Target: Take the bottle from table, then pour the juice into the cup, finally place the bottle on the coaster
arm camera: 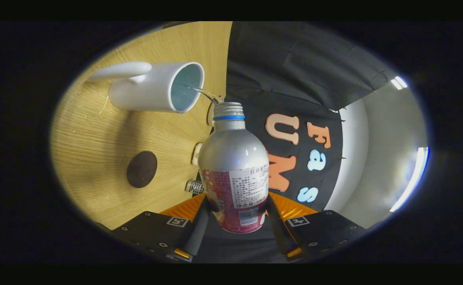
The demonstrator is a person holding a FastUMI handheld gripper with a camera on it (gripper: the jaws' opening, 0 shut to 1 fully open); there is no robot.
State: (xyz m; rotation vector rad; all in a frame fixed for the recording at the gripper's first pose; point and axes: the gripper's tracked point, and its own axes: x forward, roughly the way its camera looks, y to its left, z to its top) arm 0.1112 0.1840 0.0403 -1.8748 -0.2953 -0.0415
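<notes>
We have our gripper point(237, 215) clenched on the silver metal bottle point(233, 158) — tilted, a thin stream running toward eleven o'clock into the white ceramic cup point(152, 89) — round dark coaster point(141, 169) at nine o'clock.

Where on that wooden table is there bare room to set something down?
Bare wood lies between the white cup and the dark round coaster, and past the coaster away from the bottle. It is crowded by the table's edge, where small objects sit beside the bottle held in the gripper.
</notes>
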